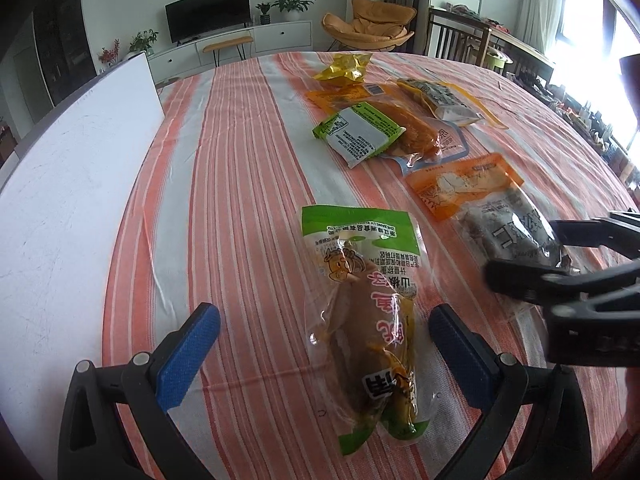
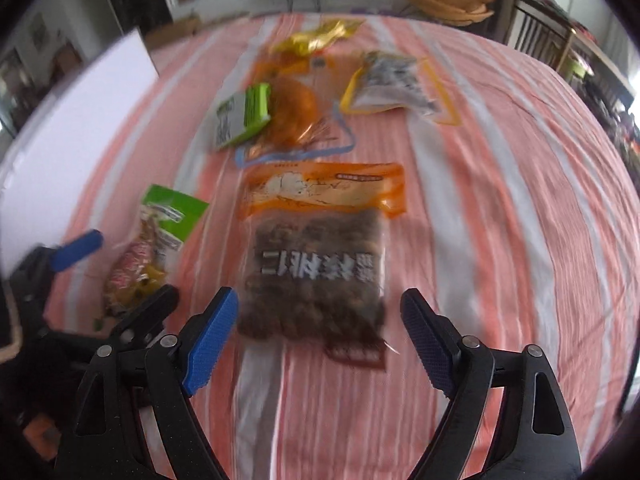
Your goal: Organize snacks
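My left gripper point(image 1: 324, 332), jaws wide, straddles the green-topped pouch point(image 1: 362, 320), lower centre. My right gripper point(image 2: 316, 320), jaws wide, straddles the orange-topped nut bag point(image 2: 320, 256), centre, on the striped surface point(image 2: 500, 200). Chinese print upside down, blurred.

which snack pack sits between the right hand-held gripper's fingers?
The orange-topped walnut pack, clear below with dark nuts and bold characters. The right hand-held gripper straddles its near end, jaws open; the other packs lie farther off or left.
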Tool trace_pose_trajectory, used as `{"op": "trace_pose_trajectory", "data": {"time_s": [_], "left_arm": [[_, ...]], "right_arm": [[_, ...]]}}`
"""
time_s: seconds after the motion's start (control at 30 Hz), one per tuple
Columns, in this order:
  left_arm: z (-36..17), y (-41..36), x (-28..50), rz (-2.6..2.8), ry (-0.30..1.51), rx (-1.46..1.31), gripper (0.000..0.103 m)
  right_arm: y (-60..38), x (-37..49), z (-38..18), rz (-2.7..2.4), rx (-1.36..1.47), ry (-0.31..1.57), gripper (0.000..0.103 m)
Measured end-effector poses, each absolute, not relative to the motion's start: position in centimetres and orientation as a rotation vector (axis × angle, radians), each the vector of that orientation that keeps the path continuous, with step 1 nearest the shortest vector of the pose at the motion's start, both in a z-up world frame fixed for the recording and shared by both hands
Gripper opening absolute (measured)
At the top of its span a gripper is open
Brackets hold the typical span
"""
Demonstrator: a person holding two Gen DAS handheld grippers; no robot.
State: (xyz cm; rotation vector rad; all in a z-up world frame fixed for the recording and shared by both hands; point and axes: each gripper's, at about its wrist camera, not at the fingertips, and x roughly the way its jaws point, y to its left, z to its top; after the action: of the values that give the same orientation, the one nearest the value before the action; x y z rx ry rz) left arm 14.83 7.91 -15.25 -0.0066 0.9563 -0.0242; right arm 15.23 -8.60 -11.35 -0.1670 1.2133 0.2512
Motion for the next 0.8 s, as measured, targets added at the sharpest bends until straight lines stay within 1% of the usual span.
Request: {"op": "trace_pose_trajectory", "data": {"time_s": [0.03,0.17,0.67,0.8], "left_arm": [[-15.2,7.9,14.8,-0.024,0.956,-0.006,0.103],[-15.2,7.9,14.8,-0.023,0.956,-0.005,0.103],[-15.1,7.9,14.7,-0.023,0.956,-0.004,0.103],[-15.1,7.9,14.7,-0.023,0.956,-0.004,0.103]], "right_arm": [[-8.3,15.7,-11.8,0.255,-0.167,1.231,0.091],[-7.4,16.7,-12.6,0.244,-0.183,1.225,0.096],[-8.6,14.8,-12.7,0.235,-0.155,1.022,0.096],[-8.6,14.5,-12.5,0.235,-0.159,1.021,0.096]]}}
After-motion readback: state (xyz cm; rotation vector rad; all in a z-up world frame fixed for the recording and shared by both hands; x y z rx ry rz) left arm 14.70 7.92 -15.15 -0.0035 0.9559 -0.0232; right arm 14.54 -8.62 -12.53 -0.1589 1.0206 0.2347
